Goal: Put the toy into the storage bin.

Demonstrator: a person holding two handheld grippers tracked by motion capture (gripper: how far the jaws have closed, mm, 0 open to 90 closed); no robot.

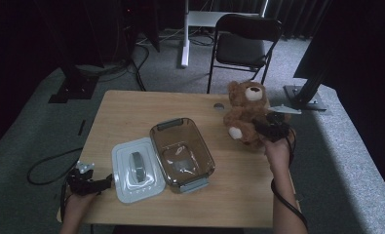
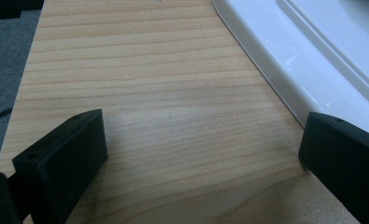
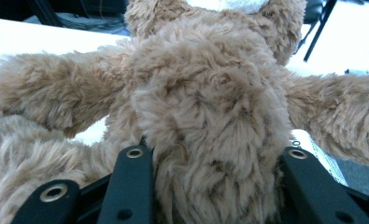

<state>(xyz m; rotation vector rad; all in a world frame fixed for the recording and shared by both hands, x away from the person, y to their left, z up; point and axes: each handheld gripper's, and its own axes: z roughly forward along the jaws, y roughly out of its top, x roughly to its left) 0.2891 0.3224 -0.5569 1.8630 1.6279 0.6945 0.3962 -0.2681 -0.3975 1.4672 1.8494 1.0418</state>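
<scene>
Light wooden table (image 1: pixel 229 195) lying under both grippers, bare wood showing between left jaws and along near edge.

Fluffy brown teddy bear (image 1: pixel 246 113) sitting near far right table edge; right gripper (image 1: pixel 267 127) pinching its torso (image 3: pixel 210 140), fur bulging between both jaws.

Clear brownish plastic container with grey end handles (image 1: pixel 182 153) sitting open mid-table, well apart from right fingers.

White rectangular lid with grey handle (image 1: pixel 136 169) lying flat just beside container; lid rim (image 2: pixel 285 70) touching right jaw of left gripper (image 1: pixel 105 182), jaws spreading wide, gripping nothing.
</scene>
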